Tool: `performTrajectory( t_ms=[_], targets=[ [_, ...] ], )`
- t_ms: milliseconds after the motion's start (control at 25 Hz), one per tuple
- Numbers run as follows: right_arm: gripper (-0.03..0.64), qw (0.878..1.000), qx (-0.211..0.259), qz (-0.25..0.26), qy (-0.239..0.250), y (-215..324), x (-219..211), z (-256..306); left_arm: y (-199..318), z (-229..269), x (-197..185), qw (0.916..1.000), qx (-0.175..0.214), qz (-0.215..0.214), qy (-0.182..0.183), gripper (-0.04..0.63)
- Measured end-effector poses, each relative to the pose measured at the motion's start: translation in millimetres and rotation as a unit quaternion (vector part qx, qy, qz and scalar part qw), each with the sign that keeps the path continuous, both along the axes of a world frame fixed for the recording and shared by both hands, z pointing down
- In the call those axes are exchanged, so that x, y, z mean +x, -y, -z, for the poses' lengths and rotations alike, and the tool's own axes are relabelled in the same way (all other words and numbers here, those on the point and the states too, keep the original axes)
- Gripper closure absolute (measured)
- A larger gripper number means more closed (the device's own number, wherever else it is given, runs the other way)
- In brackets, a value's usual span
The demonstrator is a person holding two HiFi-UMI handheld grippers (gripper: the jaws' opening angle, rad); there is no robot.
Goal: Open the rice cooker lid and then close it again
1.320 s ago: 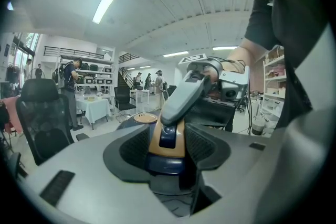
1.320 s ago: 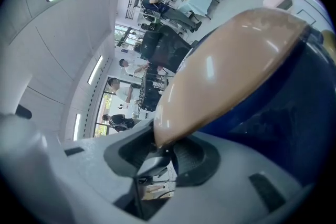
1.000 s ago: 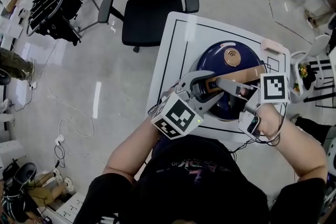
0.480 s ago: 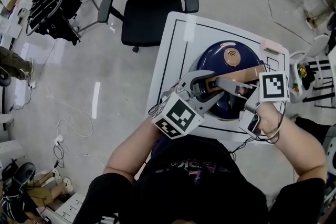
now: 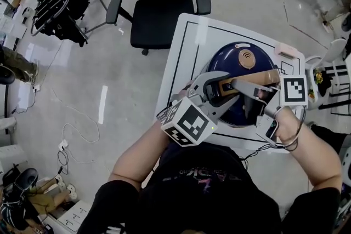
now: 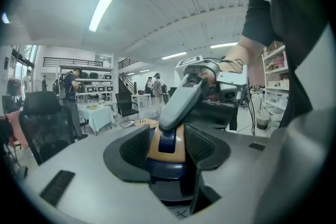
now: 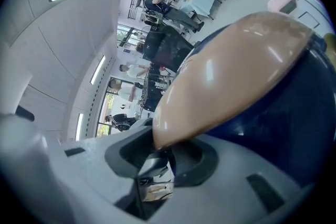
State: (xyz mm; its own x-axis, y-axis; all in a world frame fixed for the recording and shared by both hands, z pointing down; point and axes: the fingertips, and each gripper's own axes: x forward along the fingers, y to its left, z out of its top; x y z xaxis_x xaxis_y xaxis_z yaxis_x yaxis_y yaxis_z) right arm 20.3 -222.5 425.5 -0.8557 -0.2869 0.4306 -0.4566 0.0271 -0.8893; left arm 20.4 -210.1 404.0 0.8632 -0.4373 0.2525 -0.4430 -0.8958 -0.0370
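A dark blue rice cooker [image 5: 241,69] with its lid down stands on the white table [image 5: 186,46]. At its front is a tan latch block [image 6: 167,150] with a blue release button [image 6: 167,141]. My left gripper [image 5: 222,89] comes in from the lower left, and its pads [image 6: 137,147] hug both sides of the latch block. My right gripper [image 5: 244,93] reaches in from the right. One of its fingers [image 6: 181,105] lies on top of the blue button. Its jaws are closing, and the tan handle's end [image 7: 220,76] sits just above the gap [image 7: 168,162] between them.
A black office chair [image 5: 159,3] stands beyond the table's far edge. A small pink object [image 5: 286,51] lies at the table's far right corner. A dark rack [image 5: 55,3] stands on the floor at the far left, and shelving [image 5: 329,74] crowds the right side.
Both grippers stay at the cooker's front latch. The lid is still down. The whole head view has shifted slightly.
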Motion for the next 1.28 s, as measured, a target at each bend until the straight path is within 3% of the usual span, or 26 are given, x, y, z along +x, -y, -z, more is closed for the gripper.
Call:
performTrajectory(
  t_ms=[200, 440, 680, 760, 880, 1080, 1280],
  targets=[
    [0.494, 1.0, -0.002, -0.003, 0.028, -1, 5, 13, -2, 18, 4, 0.9997, 0.02, -0.001, -0.01, 0.39],
    [0.488, 0.998, -0.007, 0.0, 0.061, 1, 17, 25, 0, 38, 4, 0.9977, 0.007, 0.01, -0.066, 0.388],
    [0.482, 0.996, -0.009, 0.005, 0.086, 2, 24, 38, 4, 52, -29, 0.9935, 0.002, 0.052, -0.101, 0.362],
    [0.48, 0.996, -0.012, 0.008, 0.092, 3, 25, 42, 3, 50, -45, 0.9932, -0.002, 0.066, -0.096, 0.355],
    [0.476, 0.995, -0.014, 0.012, 0.1, 4, 27, 46, -8, 29, -64, 0.9963, -0.016, 0.06, -0.059, 0.337],
    [0.474, 0.994, -0.014, 0.012, 0.105, 3, 28, 49, -26, -9, -53, 0.9986, -0.037, 0.035, -0.014, 0.327],
    [0.471, 0.994, -0.014, 0.014, 0.11, 4, 28, 50, -27, -14, -39, 0.9985, -0.037, 0.034, -0.02, 0.327]
  ],
)
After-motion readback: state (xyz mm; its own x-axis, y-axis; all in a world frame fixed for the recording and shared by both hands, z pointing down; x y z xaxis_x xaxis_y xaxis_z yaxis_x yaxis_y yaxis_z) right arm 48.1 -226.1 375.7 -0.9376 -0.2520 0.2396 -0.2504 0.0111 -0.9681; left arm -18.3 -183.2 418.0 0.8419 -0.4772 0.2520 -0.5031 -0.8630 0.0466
